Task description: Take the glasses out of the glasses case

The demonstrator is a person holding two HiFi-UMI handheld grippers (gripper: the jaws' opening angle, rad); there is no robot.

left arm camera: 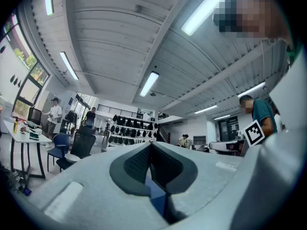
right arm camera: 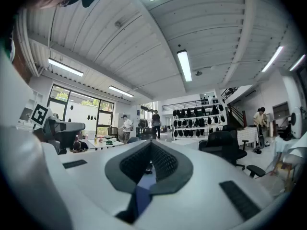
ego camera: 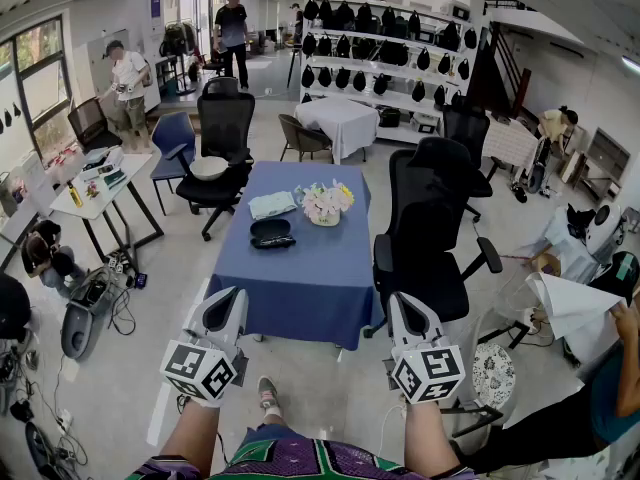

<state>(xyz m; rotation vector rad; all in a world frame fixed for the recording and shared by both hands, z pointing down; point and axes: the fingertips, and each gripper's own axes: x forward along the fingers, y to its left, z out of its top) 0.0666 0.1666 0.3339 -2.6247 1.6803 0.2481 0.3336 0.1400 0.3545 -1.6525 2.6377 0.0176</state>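
Left claw point(ego camera: 228, 300) is clenched on nothing, short of the bench point(ego camera: 300, 283). The case point(ego camera: 271, 233) lies well ahead of it, slightly to its right, seemingly closed. It is probably a light, stiff, slick shell: pin the base and lift the lid's front edge. The glasses inside will likely be fragile, so take them by the bridge. Right claw point(ego camera: 402, 304) is also clenched and empty.

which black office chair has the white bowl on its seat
The black mesh office chair left of the blue-covered table, beside the blue chair: the white bowl rests on its seat. The black chair right of the table carries none.
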